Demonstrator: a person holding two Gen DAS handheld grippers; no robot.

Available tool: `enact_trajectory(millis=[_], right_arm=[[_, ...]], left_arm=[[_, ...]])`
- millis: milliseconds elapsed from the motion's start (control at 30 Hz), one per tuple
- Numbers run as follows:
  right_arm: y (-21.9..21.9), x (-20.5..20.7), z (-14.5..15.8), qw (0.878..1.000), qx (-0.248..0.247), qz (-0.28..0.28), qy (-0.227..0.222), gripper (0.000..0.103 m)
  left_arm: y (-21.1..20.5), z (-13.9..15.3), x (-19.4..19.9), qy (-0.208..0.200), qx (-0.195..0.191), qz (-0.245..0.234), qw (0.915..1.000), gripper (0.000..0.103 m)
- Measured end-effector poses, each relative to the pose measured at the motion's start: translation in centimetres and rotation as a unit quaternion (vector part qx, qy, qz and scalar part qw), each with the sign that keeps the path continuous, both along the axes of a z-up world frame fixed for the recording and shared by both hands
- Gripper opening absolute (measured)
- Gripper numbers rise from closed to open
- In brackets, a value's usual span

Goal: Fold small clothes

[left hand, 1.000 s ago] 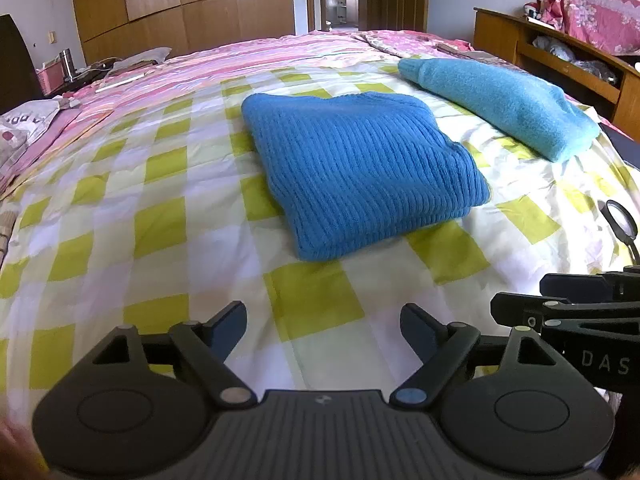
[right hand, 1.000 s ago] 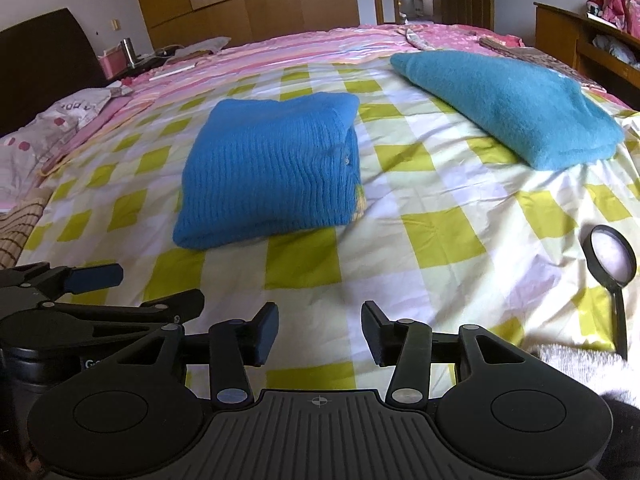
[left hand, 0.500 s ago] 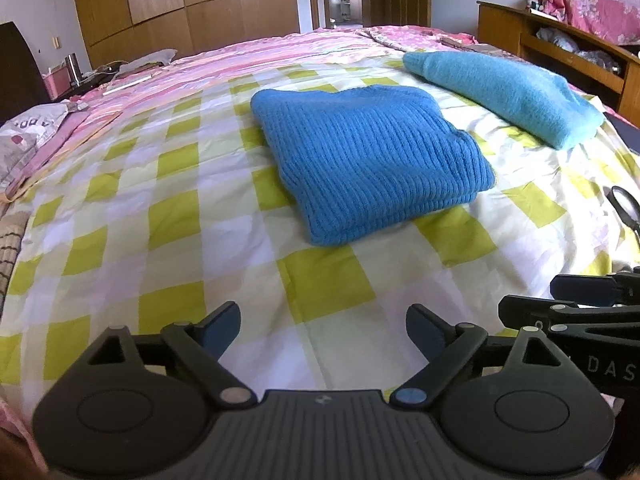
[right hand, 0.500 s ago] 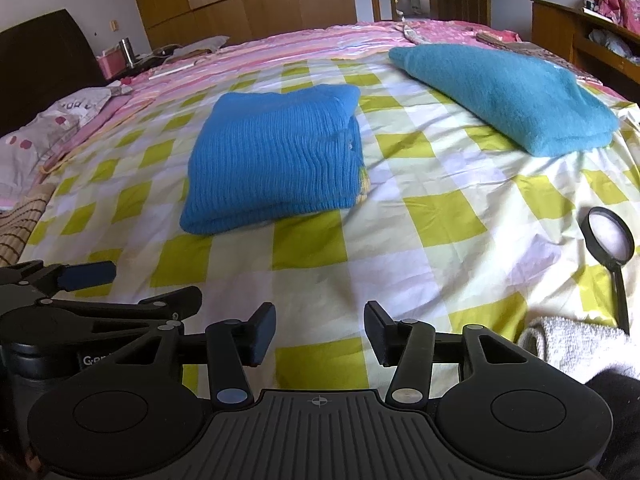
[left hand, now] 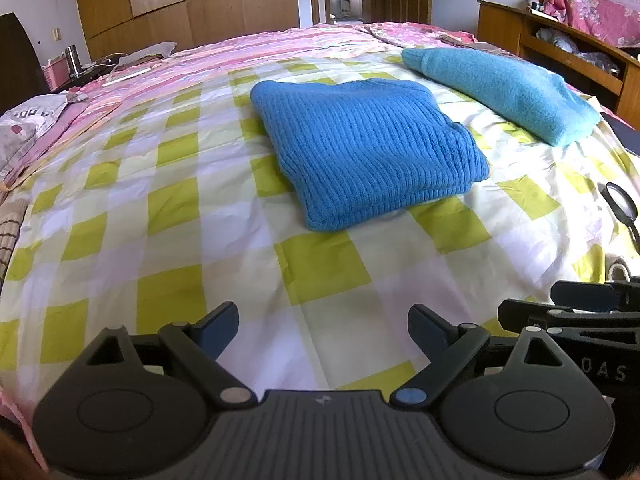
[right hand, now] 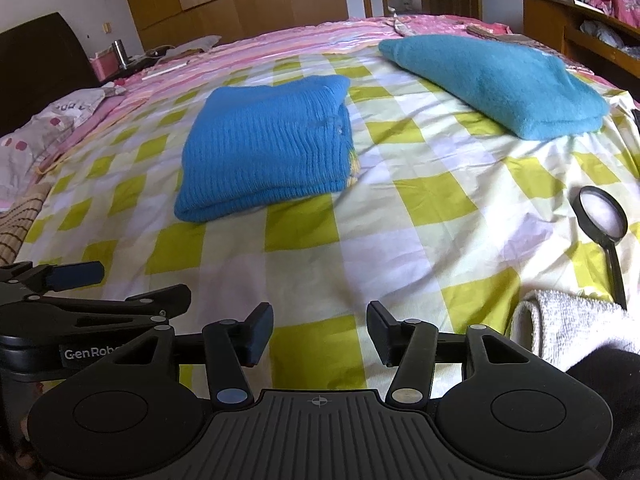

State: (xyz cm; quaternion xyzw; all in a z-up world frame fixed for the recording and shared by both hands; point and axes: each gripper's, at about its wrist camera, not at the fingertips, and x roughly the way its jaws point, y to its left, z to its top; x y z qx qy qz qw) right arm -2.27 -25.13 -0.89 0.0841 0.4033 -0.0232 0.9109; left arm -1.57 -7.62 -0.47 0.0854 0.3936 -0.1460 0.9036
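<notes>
A blue ribbed knit garment (left hand: 368,148) lies folded into a neat rectangle on the yellow-and-white checked bedsheet (left hand: 168,208); it also shows in the right wrist view (right hand: 268,144). My left gripper (left hand: 323,326) is open and empty, low over the sheet well in front of the garment. My right gripper (right hand: 319,334) is open and empty too, beside the left one near the bed's front edge. The left gripper shows at the left edge of the right wrist view (right hand: 76,280).
A folded teal fleece garment (left hand: 500,92) lies at the back right, also in the right wrist view (right hand: 500,80). A black magnifying glass (right hand: 604,228) and a white towel (right hand: 568,324) lie at the front right. A wooden shelf (left hand: 560,48) stands right, pillows (left hand: 36,120) left.
Both grippers have drawn back slightly and risen, so the folded blue garment sits a little farther away in both views. Both stay open and empty. The garments have not moved.
</notes>
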Motion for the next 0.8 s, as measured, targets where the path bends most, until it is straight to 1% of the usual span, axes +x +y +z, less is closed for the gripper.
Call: enact_trajectory(millis=[233, 400, 533, 800], right_arm=[[0.11, -0.20, -0.26, 1.000, 0.001, -0.009, 0.004, 0.053], [0.13, -0.30, 0.02, 1.000, 0.001, -0.018, -0.003, 0.053], [0.43, -0.41, 0.28, 1.000, -0.015, -0.023, -0.010, 0.056], [0.75, -0.38, 0.45, 0.999, -0.030, -0.029, -0.019, 0.056]], left_arm=[[-0.08, -0.15, -0.02, 0.002, 0.005, 0.002, 1.0000, 0.098], [0.04, -0.30, 0.01, 0.008, 0.000, 0.002, 1.0000, 0.099], [0.19, -0.31, 0.02, 0.009, -0.005, 0.005, 0.9999, 0.099], [0.23, -0.39, -0.14, 0.003, -0.006, 0.006, 1.0000, 0.099]])
